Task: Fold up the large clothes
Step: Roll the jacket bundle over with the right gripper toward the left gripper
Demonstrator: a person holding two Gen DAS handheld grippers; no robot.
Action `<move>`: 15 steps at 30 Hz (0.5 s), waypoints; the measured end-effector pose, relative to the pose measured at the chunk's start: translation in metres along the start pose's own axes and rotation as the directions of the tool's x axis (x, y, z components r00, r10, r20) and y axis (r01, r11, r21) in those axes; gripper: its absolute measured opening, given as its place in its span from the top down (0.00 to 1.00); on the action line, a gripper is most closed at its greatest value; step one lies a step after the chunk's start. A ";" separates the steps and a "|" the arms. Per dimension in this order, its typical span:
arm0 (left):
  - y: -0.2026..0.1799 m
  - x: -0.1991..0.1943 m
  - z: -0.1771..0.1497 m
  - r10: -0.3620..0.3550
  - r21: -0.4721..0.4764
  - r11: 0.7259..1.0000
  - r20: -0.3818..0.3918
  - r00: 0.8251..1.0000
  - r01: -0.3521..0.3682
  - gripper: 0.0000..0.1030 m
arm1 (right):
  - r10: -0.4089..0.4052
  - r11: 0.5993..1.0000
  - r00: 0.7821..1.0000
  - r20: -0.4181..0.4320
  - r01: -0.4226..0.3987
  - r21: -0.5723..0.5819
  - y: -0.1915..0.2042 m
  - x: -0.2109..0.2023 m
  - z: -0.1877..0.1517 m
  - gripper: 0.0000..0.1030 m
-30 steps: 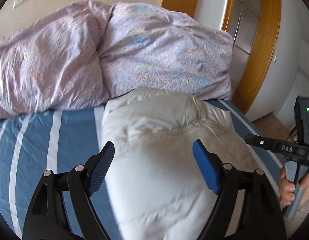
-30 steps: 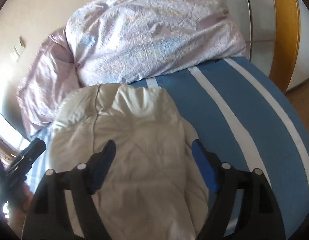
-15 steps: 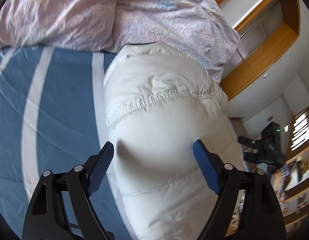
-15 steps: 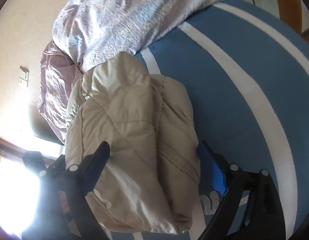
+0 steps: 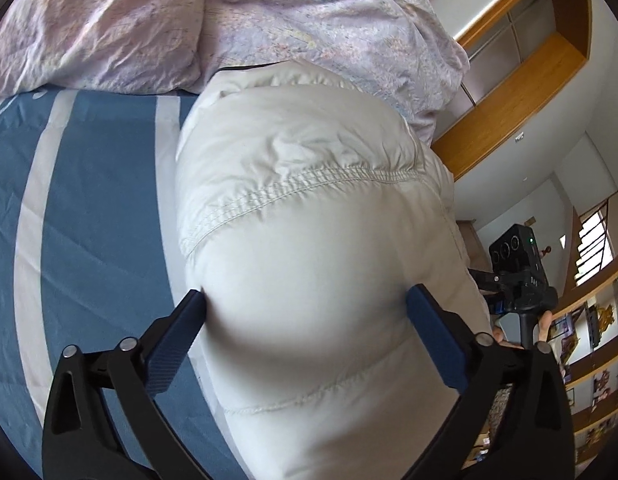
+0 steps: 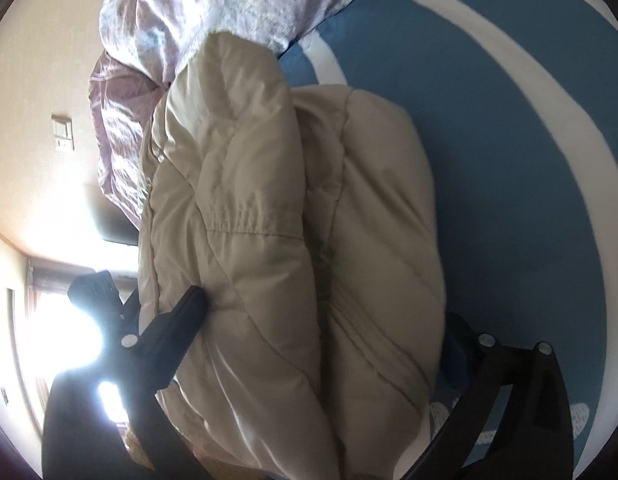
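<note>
Pressing looks like the step in hand: the puffy cream-white quilted down jacket (image 5: 309,264) lies folded into a thick bundle on the blue bed sheet with broad white stripes (image 5: 89,208), filling the centre of both views, its far end touching the crumpled lilac patterned duvet (image 5: 269,20) along the top of the frame. Seen from the left wrist, the left gripper (image 5: 305,300) has its blue-padded fingers (image 5: 433,340) spread wide and opening, straddling the bundle near the bottom centre; the left pad just dents the fabric while the right one sits beside it, so nothing is clamped. Seen from the right wrist, the right gripper (image 6: 325,320) also straddles the bundle with fingers wide and opening; its left finger (image 6: 177,320) nudges the jacket's edge at lower left, and the right finger at lower right is mostly hidden behind the padding. To finish well, I would judge that both grippers should ease off evenly and straight back, because trapped air in the down will likely make the layers spring up and slide. Watch the loose upper flap (image 6: 237,152) at centre left in the right view, which seems ready to roll off. The other gripper shows at the right edge of the left view, held in a hand (image 5: 545,326)
</note>
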State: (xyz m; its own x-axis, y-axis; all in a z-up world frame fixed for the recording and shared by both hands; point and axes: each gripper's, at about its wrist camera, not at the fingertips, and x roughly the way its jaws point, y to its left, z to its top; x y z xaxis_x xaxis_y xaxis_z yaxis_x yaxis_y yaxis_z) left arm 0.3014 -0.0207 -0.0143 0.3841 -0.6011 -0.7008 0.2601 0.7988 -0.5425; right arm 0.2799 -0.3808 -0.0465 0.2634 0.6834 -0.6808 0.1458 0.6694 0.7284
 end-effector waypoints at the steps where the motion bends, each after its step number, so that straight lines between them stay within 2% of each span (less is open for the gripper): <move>1: 0.000 0.001 0.001 -0.002 0.001 1.000 -0.001 1.000 0.002 0.01 | 0.005 1.000 1.000 -0.004 -0.005 -0.005 0.000 0.001 0.001 0.02; 11: 0.003 0.008 0.001 -0.023 -0.002 1.000 0.013 1.000 0.023 0.01 | 0.067 0.997 0.997 -0.029 -0.068 -0.042 -0.004 0.007 -0.001 0.02; 15: 0.000 0.010 -0.002 -0.001 0.016 1.000 0.029 1.000 0.001 0.01 | 0.091 0.993 0.995 -0.035 -0.094 -0.075 -0.004 0.010 -0.003 0.02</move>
State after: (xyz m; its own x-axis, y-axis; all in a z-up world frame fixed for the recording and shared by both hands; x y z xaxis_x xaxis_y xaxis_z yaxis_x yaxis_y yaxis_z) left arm 0.3039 -0.0263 -0.0220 0.4090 -0.6011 -0.6866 0.2744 0.7986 -0.5357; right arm 0.2788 -0.3759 -0.0564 0.2424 0.7514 -0.6138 0.0488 0.6224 0.7812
